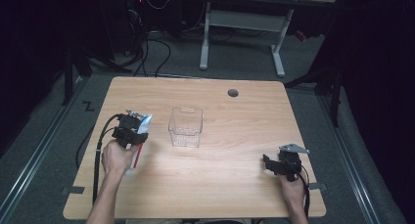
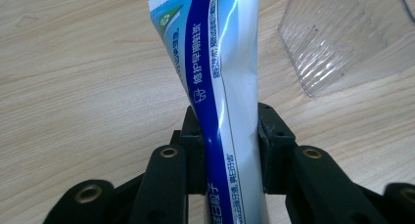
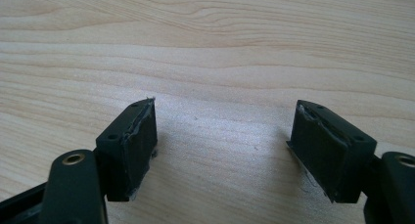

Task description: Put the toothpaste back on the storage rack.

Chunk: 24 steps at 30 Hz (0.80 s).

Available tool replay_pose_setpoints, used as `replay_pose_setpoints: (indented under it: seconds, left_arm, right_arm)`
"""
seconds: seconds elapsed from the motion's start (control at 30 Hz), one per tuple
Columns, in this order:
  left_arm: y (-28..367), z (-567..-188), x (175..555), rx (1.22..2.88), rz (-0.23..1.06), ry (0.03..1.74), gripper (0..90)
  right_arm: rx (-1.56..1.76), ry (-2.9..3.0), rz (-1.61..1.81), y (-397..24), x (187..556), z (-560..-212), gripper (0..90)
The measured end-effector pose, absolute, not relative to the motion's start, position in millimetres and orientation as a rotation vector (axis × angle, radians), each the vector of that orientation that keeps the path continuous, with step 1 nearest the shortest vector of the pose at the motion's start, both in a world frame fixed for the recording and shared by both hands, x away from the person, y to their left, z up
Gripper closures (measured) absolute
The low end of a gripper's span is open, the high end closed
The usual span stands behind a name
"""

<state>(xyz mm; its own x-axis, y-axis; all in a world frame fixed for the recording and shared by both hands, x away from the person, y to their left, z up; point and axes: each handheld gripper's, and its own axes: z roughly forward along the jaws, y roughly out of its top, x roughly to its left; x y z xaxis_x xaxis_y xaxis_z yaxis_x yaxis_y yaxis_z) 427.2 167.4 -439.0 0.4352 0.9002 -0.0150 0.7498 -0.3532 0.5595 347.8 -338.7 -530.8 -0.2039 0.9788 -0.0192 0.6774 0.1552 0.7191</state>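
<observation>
A light wood tabletop is seen from above, a round grey cable port set near its far edge. A clear plastic bin, ribbed at its walls, is placed upright near the middle. Grey carpet is spread around the tabletop, and black cables are trailed across it at the far side. Beyond them, a second desk on white legs is stood in the dim background. Strips of grey tape are stuck at the near corners.
</observation>
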Motion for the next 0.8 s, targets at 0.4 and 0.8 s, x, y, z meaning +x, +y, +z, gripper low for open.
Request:
replay_pose_setpoints:
  seconds: [0.4, 0.8]
  left_arm:
    - [168.7, -415.1, 414.1, 2.174, 0.423, 1.334, 69.5]
    - [158.7, -395.4, 407.4, 2.134, 0.408, 1.257, 69.5]
  right_arm:
    - [1.569, 1.948, 0.809, -338.7, 347.8, -530.8, 25.3]
    - [1.565, 1.951, 0.812, -338.3, 347.7, -530.9, 25.3]
